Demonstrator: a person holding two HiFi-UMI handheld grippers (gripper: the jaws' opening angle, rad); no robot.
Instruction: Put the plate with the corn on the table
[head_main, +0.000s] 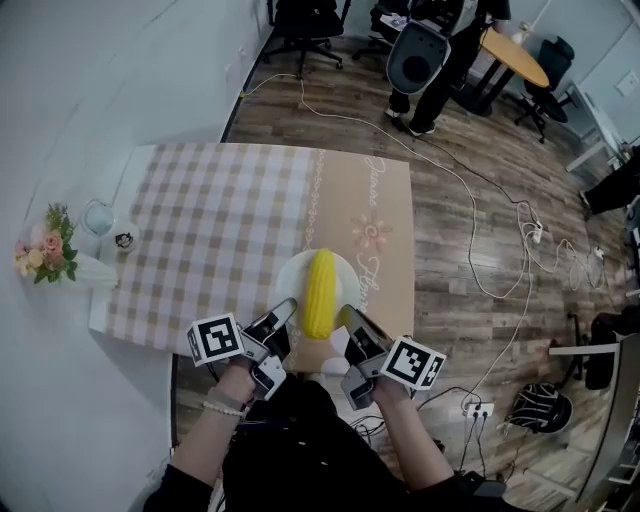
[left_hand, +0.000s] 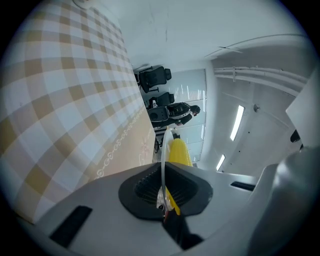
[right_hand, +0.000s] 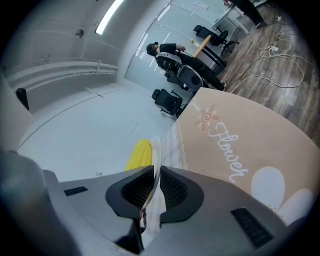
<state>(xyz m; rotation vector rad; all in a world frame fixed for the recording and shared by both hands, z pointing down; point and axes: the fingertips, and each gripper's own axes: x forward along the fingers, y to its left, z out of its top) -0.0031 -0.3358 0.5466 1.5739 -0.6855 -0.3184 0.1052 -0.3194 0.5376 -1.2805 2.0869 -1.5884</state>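
Left tool clenched on the near-left rim of the plate; its own view showed the thin white rim pinched edge-on between both dark pads. Right tool likewise clenched, on the near-right rim, with the rim seated between its ribbed pads. Corn, yellow, lay lengthwise along the plate's middle, between the two tools. Plate was over the near edge of the counter, at the seam where the checked part of the cloth met the plain beige part with lettering. Whether its base touched the cloth could not be told. Flowers and a small cup stood at the counter's left side, well apart from the plate. Cables ran over the wood floor to the right.
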